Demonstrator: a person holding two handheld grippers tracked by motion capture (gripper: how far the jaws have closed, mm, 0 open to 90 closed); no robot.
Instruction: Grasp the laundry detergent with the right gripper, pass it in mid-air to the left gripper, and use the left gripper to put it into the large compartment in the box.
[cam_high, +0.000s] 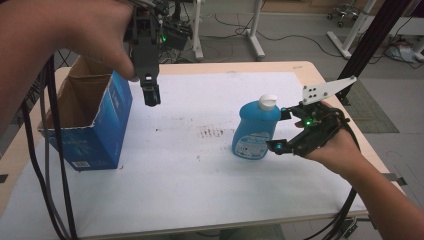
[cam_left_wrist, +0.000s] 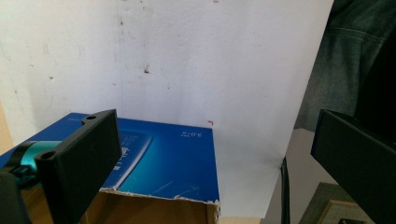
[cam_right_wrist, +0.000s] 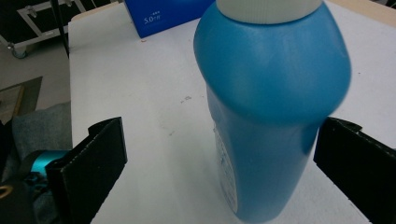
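1. Blue bottle (cam_high: 255, 131) w/ white cap (cam_high: 267, 101) stands upright, right of table (cam_high: 200, 200) centre; label text too small to read.
2. Right gripper (cam_high: 280, 131) spread wide, jaws flanking bottle.
3. Left gripper (cam_high: 151, 95) spread, empty, above blue box (cam_high: 95, 130) printed "5.0"; box top torn open.

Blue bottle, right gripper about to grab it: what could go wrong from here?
1. The right gripper is open with the blue bottle off-centre, close to one jaw; closing now could push or tip the upright bottle rather than clamp it.
2. The jaws sit at the bottle's rounded shoulder, which may slip.
3. The open cardboard box has a torn rim, and the left gripper hangs open beside it; a carried bottle might snag or collide there.
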